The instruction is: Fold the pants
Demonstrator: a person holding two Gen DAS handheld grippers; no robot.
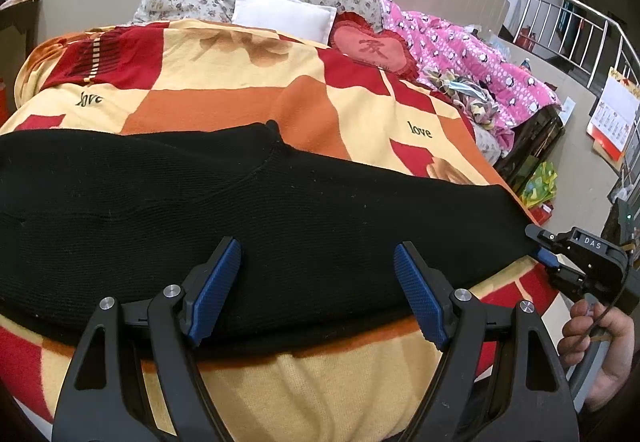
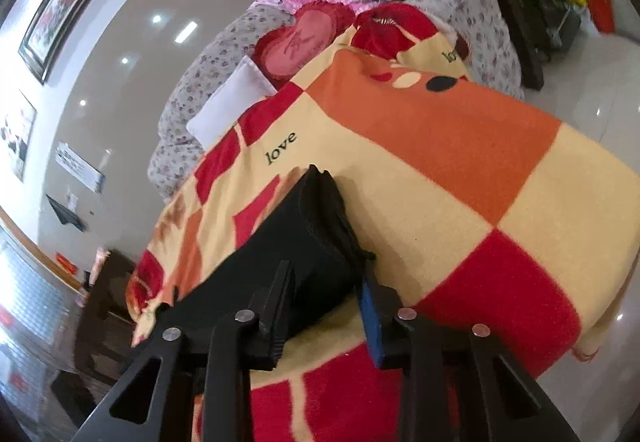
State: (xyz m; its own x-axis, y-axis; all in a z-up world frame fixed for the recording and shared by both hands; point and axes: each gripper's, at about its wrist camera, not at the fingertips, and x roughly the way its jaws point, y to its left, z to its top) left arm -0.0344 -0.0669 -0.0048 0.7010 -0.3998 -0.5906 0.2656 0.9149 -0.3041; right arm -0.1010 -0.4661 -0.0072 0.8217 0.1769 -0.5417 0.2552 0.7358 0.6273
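- Two grippers work at one pair of black knit pants [image 1: 256,210], which lies flat on a checked red, orange and cream blanket [image 1: 224,82] covering a bed.
- In the left wrist view the pants' long axis runs left to right across the frame; the wide end sits at the left and the garment narrows toward the right edge of the bed.
- Left gripper [image 1: 318,294]: it hovers over the near edge of the pants, about mid-length, pointing across the garment toward the pillows. Its blue-padded fingers [image 1: 218,290] are spread wide and hold nothing.
- A white pillow [image 1: 282,14] and a red heart cushion [image 1: 372,48] rest at the far side of the bed; a pink quilt [image 1: 472,58] lies to their right.
- Right gripper [image 1: 546,254]: it sits at the narrow right end of the pants, held by the person's hand [image 1: 596,338] at the bed's corner.
- In the right wrist view the pants run lengthwise away from the camera, and the end [image 2: 320,274] lies between the right gripper's fingers [image 2: 370,318], which are partly open on either side of the cloth; whether they touch it I cannot tell.
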